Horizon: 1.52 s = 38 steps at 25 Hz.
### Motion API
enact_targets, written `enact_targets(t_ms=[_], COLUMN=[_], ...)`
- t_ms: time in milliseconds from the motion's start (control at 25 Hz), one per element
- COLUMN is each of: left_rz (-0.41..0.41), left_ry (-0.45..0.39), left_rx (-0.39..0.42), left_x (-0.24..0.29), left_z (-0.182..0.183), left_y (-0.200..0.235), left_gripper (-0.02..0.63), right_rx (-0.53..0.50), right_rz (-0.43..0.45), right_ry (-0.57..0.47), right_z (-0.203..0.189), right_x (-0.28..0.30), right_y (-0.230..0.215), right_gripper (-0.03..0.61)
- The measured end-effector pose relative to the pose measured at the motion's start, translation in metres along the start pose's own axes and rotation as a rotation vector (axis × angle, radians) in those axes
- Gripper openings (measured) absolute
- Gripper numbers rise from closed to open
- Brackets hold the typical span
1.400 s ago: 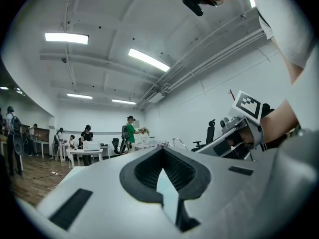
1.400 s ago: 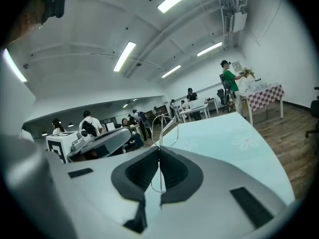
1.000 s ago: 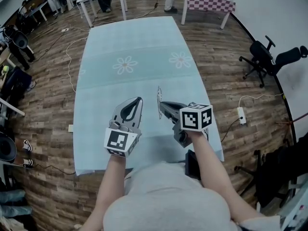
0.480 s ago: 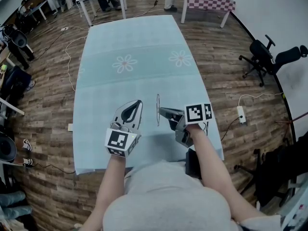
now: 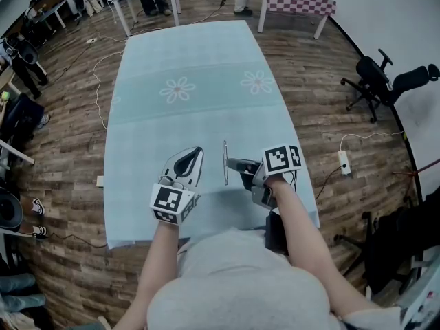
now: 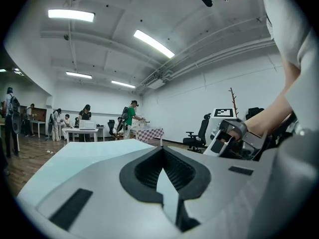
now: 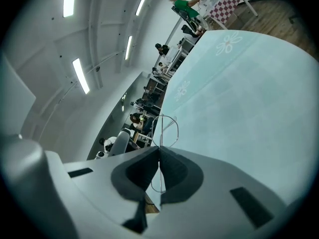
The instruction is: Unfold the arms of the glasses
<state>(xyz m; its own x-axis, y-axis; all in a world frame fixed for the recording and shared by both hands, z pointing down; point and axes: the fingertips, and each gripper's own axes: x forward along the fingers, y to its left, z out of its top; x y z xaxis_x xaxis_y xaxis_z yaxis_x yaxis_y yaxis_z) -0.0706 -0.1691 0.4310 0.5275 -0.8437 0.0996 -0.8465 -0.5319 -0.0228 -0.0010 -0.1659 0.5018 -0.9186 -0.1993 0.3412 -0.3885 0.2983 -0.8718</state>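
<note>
Looking down from the head view, a long table (image 5: 289,150) is seen, covered with a pale blue cloth (image 5: 185,53) printed with two daisies. Both grippers are held over its near end, side by side and a little apart.

Left gripper (image 5: 198,151): the jaws are pressed together along their full length, and nothing is found between them in the left gripper view (image 6: 161,148). Only the cloth and the far room are seen past the tips.

Right gripper (image 5: 231,162): the jaws are closed on the glasses (image 5: 225,162), a thin wire frame. In the right gripper view (image 7: 158,148) one wire rim is seen projecting beyond the tips (image 7: 160,131), while more wire runs back between the pads.

Position of the glasses: they are held edge-on in the gap between the two grippers, nearer the right one, and appear as a narrow upright line from above. Contact with the cloth cannot be determined. Whether the arms are folded cannot be made out in any view.

An office chair (image 5: 375,81) is noted on the wooden floor to the right.
</note>
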Motion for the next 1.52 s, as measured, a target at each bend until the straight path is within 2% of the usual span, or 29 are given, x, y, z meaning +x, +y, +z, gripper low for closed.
enact_targets(t_ms=[440, 640, 920, 1040, 1240, 1280, 1360, 1400, 1520], left_rz=[-0.035, -0.076, -0.159, -0.192, -0.239, -0.251, -0.278, -0.292, -0.340], left_ry=[0.033, 0.048, 0.099, 0.125, 0.144, 0.155, 0.200, 0.225, 0.280], left_rx=[-0.068, -0.053, 0.060, 0.120, 0.162, 0.172, 0.212, 0.244, 0.354], left_x=[-0.001, -0.008, -0.005, -0.003, -0.003, -0.002, 0.001, 0.001, 0.002], left_z=[-0.022, -0.032, -0.047, -0.053, -0.057, -0.060, -0.069, -0.074, -0.088], left_y=[-0.003, -0.001, -0.009, -0.015, -0.022, -0.023, -0.026, -0.027, -0.031], left_gripper=[0.008, 0.008, 0.009, 0.009, 0.014, 0.040, 0.143, 0.163, 0.155], right_rx=[0.079, 0.171, 0.260, 0.262, 0.268, 0.269, 0.267, 0.264, 0.262], right_rz=[0.068, 0.144, 0.226, 0.226, 0.217, 0.218, 0.218, 0.217, 0.216], right_ry=[0.106, 0.138, 0.132, 0.132, 0.143, 0.142, 0.141, 0.141, 0.143], right_z=[-0.020, -0.031, -0.034, -0.035, -0.040, -0.040, -0.040, -0.040, -0.040], right_x=[0.000, 0.003, 0.004, 0.004, 0.005, 0.005, 0.005, 0.005, 0.005], right_y=[-0.011, -0.012, -0.013, -0.011, -0.009, -0.009, -0.009, -0.009, -0.009], right_gripper=[0.012, 0.012, 0.012, 0.012, 0.012, 0.012, 0.012, 0.012, 0.012])
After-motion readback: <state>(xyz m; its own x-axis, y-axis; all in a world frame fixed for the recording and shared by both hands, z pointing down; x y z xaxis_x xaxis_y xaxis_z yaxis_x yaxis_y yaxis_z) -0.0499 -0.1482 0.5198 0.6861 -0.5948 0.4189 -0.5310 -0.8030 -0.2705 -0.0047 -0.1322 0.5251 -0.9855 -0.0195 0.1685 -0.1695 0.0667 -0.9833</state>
